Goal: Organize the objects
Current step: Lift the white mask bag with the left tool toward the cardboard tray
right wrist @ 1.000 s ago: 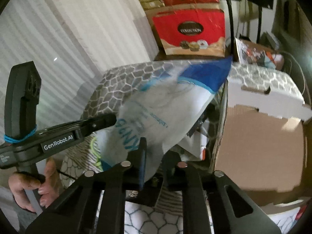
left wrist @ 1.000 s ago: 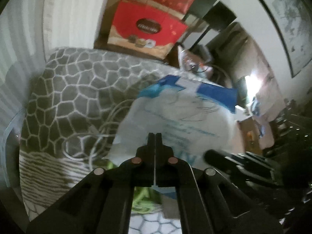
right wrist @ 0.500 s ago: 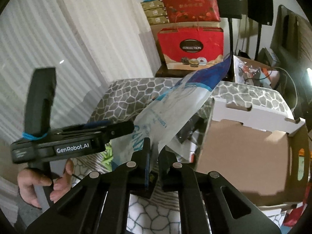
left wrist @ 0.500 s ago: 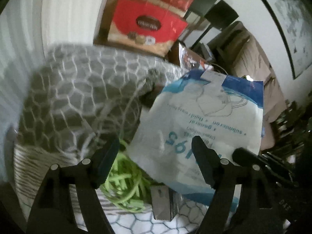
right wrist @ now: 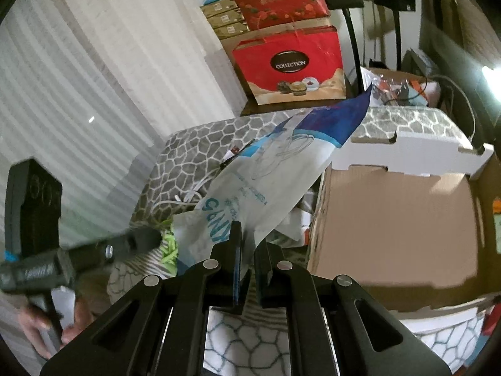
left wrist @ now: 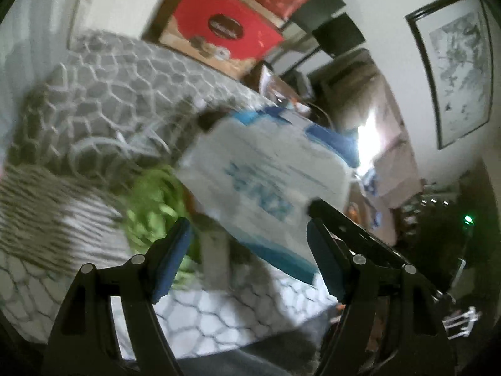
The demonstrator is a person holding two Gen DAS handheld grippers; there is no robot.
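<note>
White mask packet [right wrist: 266, 181] pinched by down-tilted right gripper [right wrist: 247, 250].

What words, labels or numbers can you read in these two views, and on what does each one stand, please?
"COLLECTION": dark oval label on the red gift box.
"KN9", seen upside down: large blue print on the white and blue mask packet; its smaller lines are too small to read.
White lettering on the left gripper: blurred, unreadable.
Left wrist view: all print is motion-blurred.
</note>
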